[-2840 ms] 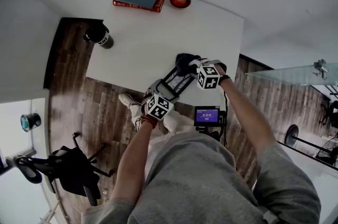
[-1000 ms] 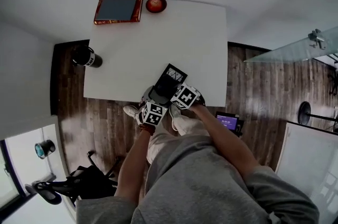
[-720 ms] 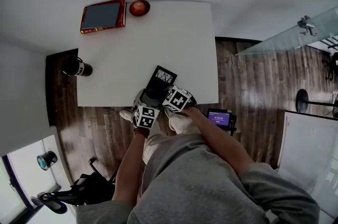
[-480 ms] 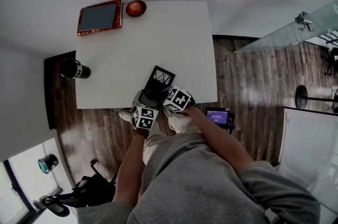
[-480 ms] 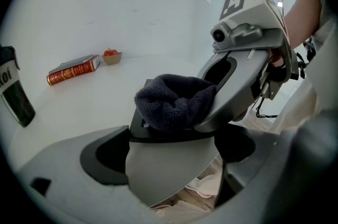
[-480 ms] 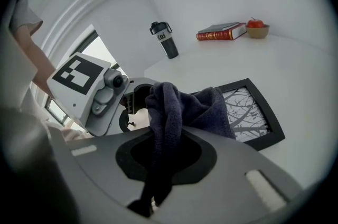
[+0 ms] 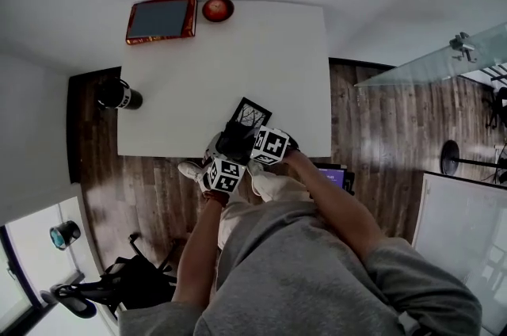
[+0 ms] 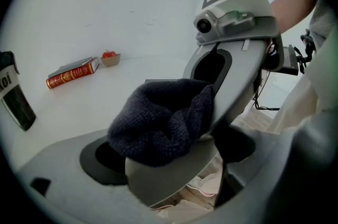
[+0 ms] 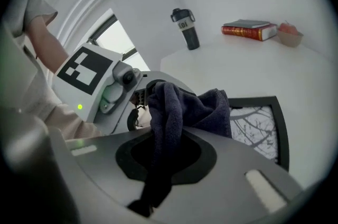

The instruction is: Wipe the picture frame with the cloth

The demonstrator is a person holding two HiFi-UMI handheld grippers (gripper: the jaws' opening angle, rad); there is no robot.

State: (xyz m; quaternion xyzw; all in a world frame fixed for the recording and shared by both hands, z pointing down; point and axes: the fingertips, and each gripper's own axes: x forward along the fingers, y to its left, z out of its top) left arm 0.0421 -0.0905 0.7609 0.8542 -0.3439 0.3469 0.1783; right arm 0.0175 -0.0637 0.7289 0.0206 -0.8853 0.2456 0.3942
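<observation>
Two grippers meet at the near edge of the white table (image 7: 238, 57). We start with the right gripper (image 9: 158, 146): its jaws are pinched together on a strip of the dark cloth (image 9: 198, 106), and the remainder bunches up just past the jaw tips. Our left gripper (image 8: 169, 165) has its jaws well apart and grips nothing. One grey jaw of the right gripper and the cloth bundle sit in the gap in front of it. Directly beyond the bundle is the picture frame (image 9: 259, 130), black-edged with a bare-branch print. Its near end is covered by the cloth, so we cannot tell how much of the cloth touches it. At the table's far edge we see a red book (image 7: 161, 19) beside a small bowl (image 7: 217, 9) holding something red. A dark bottle (image 7: 119, 95) stands by the left side.
</observation>
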